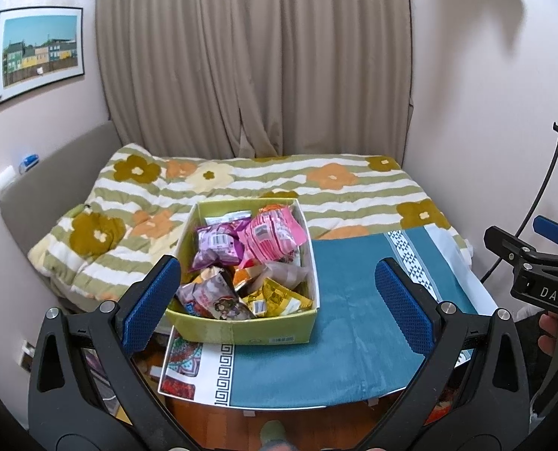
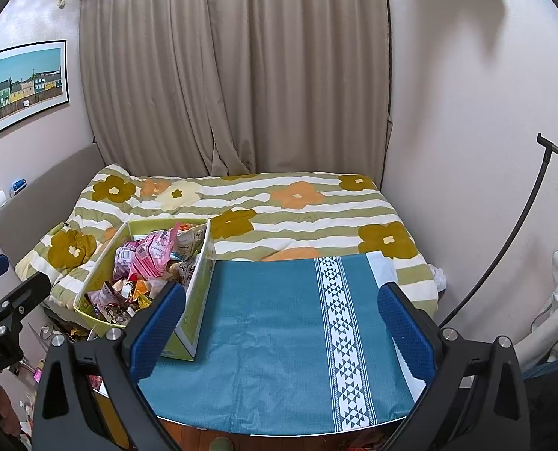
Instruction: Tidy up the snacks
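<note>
A yellow-green cardboard box (image 1: 237,329) stands at the left end of a table covered by a teal cloth (image 1: 339,323). It is heaped with snack packets: a pink one (image 1: 275,235), a purple one (image 1: 219,246), yellow ones (image 1: 279,300). The box also shows in the right wrist view (image 2: 192,312). My left gripper (image 1: 279,300) is open and empty, held above the table's near edge, its left pad in front of the box. My right gripper (image 2: 282,323) is open and empty over the bare teal cloth (image 2: 271,323), right of the box.
A bed with a flowered striped quilt (image 1: 316,184) lies behind the table, with beige curtains (image 1: 252,60) beyond. A black curved stand (image 2: 504,251) rises at the right wall. Clutter lies on the floor left of the table (image 2: 53,338).
</note>
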`<control>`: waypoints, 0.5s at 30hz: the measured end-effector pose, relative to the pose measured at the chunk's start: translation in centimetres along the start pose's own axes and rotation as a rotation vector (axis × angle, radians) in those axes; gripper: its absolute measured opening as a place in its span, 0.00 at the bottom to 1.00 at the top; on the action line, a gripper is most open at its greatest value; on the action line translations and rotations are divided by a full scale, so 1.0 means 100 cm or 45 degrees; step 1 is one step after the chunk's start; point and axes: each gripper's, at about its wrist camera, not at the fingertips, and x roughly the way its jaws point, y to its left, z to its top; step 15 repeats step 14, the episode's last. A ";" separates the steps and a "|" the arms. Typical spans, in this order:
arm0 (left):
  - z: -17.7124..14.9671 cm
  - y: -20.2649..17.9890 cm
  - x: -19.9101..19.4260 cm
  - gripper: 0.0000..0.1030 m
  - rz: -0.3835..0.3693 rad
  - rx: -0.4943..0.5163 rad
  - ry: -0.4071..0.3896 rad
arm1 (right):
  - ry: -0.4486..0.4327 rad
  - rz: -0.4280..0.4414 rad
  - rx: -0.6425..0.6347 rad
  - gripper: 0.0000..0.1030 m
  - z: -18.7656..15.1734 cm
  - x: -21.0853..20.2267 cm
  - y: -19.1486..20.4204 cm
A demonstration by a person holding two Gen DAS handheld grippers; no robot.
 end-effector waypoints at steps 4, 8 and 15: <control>0.002 -0.001 -0.008 1.00 0.014 -0.009 -0.037 | -0.002 0.001 0.004 0.99 0.001 0.000 -0.001; 0.001 -0.004 -0.011 1.00 0.015 0.001 -0.052 | -0.004 0.001 0.007 0.99 0.002 0.000 -0.001; -0.002 -0.007 -0.014 1.00 0.016 -0.007 -0.059 | -0.004 0.003 0.007 0.99 0.002 0.000 -0.002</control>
